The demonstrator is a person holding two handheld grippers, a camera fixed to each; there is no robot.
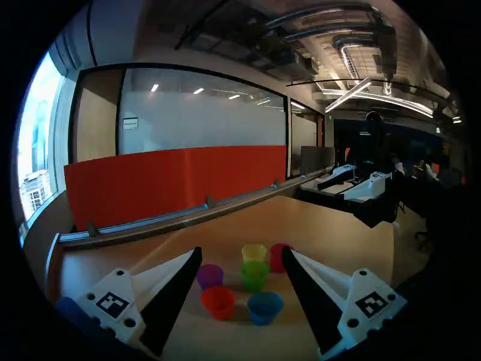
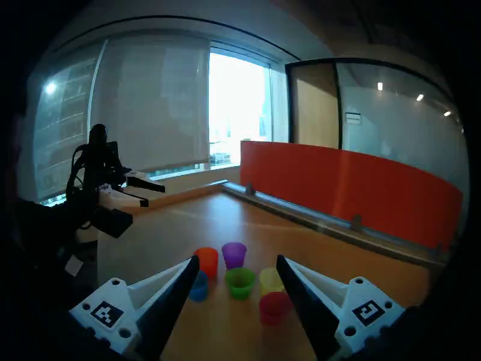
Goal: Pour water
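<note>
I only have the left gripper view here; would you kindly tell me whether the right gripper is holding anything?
Observer: No. In the right gripper view, the right gripper has its jaws open and empty.
Operator: Thank you. Which cup lies nearest to it?
Observer: The small red plastic cup, just inside one finger.
Operator: And what stands behind my left gripper?
Observer: Behind the left gripper hangs a pale roller blind, drawn down beside a bright window.
</note>
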